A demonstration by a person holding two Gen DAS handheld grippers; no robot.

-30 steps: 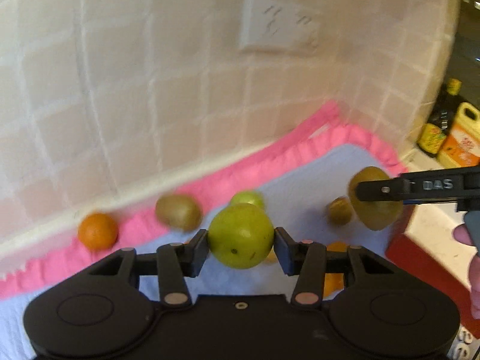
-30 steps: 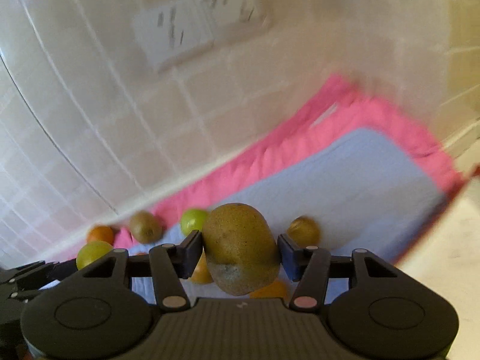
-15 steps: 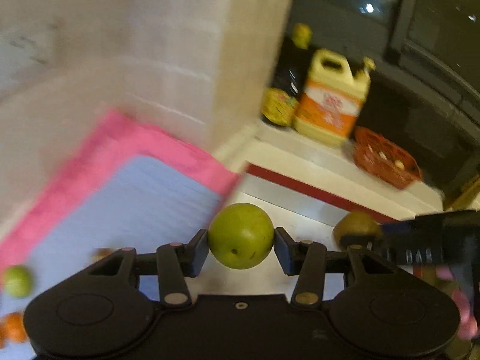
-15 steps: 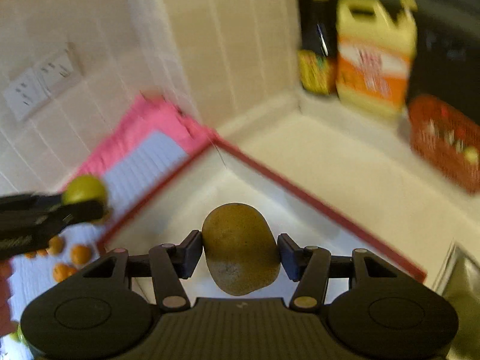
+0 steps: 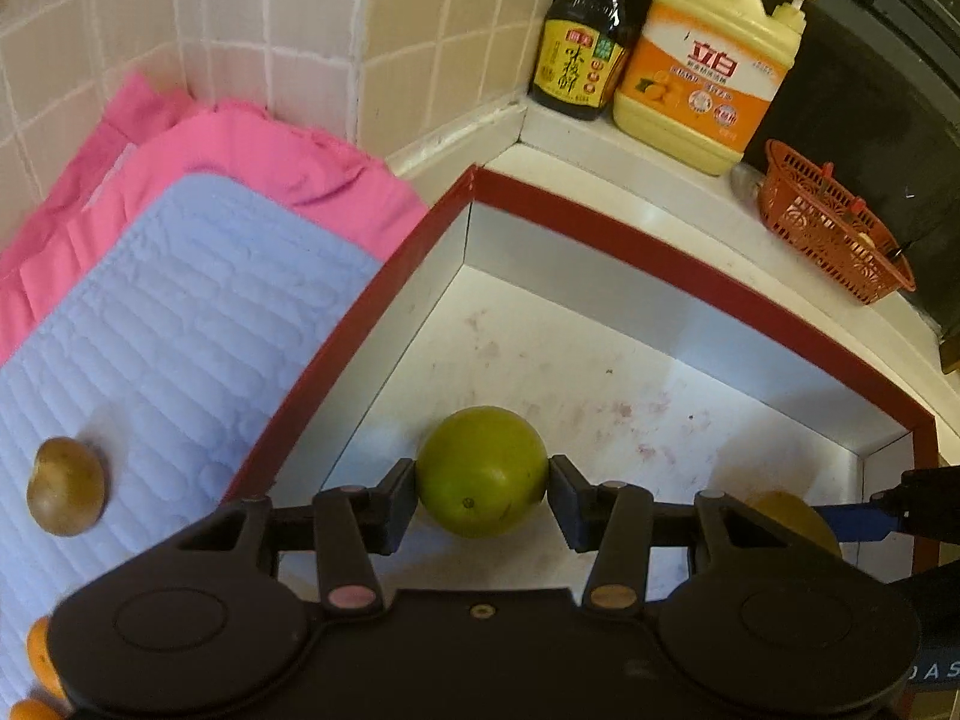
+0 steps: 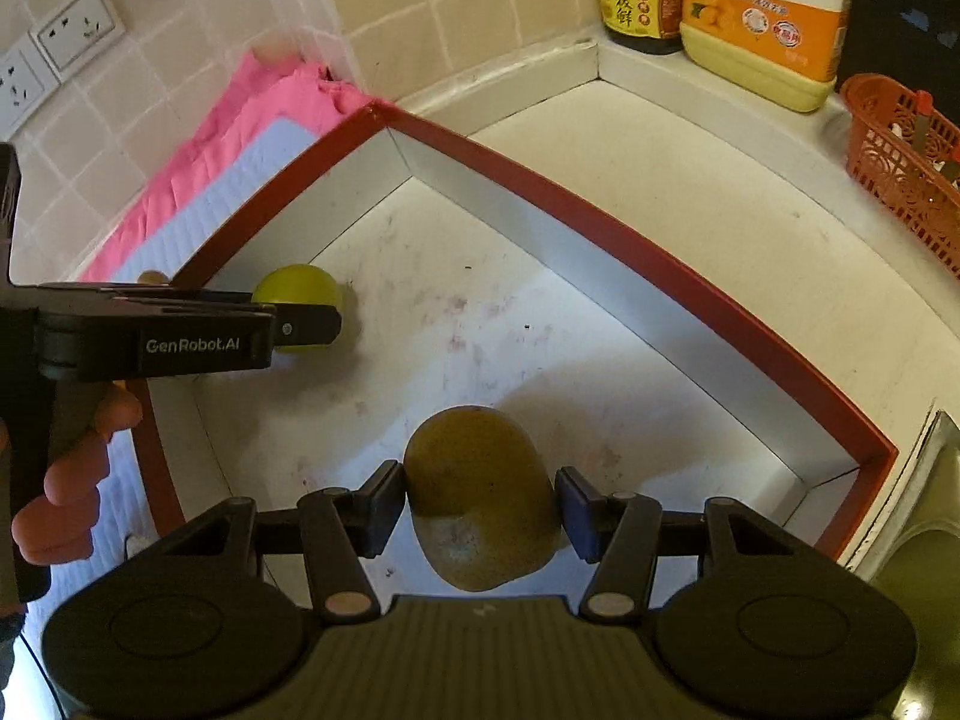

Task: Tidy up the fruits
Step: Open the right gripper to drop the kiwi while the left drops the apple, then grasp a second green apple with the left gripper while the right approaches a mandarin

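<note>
My left gripper [image 5: 482,492] is shut on a green round fruit [image 5: 480,471], held over the white floor of a red-rimmed box [image 5: 660,258]. The same fruit [image 6: 298,288] and the left gripper [image 6: 303,324] show at the left of the right wrist view. My right gripper [image 6: 480,504] is shut on a brown kiwi [image 6: 480,498] over the box [image 6: 600,228], nearer its front. The kiwi [image 5: 792,519] peeks out at the right of the left wrist view. Another kiwi [image 5: 66,495] lies on the blue mat [image 5: 180,312], with oranges [image 5: 36,654] at the lower left.
A pink cloth [image 5: 240,150] lies under the mat against the tiled wall. A dark sauce bottle [image 5: 582,48], a yellow detergent jug [image 5: 714,60] and a red basket [image 5: 834,228] stand on the counter behind the box. Wall sockets [image 6: 54,48] sit at upper left.
Both grippers have swung right from above the mat to over the red-rimmed box and come down closer to its floor, each still holding its fruit.
</note>
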